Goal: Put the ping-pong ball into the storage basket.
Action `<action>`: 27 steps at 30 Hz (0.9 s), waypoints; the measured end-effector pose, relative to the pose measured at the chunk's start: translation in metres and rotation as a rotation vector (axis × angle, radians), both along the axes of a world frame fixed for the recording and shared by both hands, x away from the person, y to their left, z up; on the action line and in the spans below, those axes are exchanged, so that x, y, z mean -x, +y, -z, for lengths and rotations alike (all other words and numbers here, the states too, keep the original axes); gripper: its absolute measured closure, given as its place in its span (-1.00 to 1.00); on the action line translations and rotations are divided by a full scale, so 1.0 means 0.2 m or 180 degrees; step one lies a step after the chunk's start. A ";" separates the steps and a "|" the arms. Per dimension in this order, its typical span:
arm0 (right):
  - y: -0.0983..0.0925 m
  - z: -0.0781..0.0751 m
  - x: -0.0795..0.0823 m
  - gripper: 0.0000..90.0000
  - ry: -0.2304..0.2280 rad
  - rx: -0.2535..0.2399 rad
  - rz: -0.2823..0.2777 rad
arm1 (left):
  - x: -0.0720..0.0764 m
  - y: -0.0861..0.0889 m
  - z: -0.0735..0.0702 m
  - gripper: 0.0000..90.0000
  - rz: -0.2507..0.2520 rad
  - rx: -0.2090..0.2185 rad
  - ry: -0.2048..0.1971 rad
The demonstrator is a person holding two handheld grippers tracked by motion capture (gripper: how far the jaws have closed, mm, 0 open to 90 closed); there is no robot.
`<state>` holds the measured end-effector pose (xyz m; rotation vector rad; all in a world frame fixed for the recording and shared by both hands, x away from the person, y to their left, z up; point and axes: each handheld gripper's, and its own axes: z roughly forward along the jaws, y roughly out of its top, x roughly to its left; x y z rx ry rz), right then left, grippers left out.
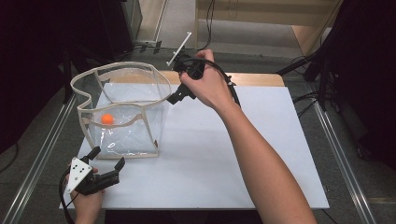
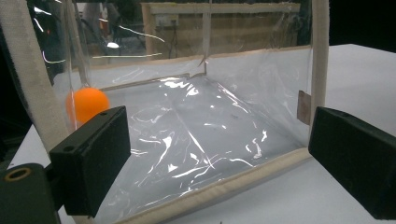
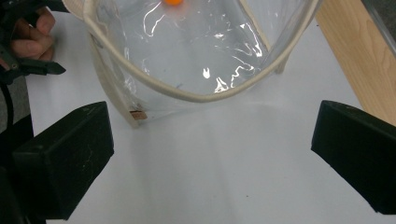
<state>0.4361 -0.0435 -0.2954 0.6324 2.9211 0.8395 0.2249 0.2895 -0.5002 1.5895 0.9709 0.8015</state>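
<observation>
A clear plastic bag with cream cloth trim [image 1: 119,65] stands open on the white table top [image 1: 233,140], at the left. An orange ball [image 1: 108,119] lies inside it near the left wall. My left gripper [image 1: 108,157] rests at the bag's front bottom edge, open, with nothing between its jaws. Its own view looks through the bag's clear wall [image 2: 210,121] at the ball [image 2: 86,102]. My right gripper [image 1: 178,80] hangs open beside the bag's right rim. From above it looks at the rim [image 3: 201,97] and the ball [image 3: 173,2].
A wooden strip [image 1: 257,79] runs along the table's far edge. Metal rails [image 1: 341,154] flank both sides. Cables lie on the floor behind. The hand with the left gripper [image 3: 28,42] is in the right gripper view's top left corner.
</observation>
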 end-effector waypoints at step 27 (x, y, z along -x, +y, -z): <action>-0.05 0.19 0.07 -1.00 0.0035 0.0092 -0.0060 | 0.00 0.00 0.00 -0.86 0.0003 -0.0007 -0.0008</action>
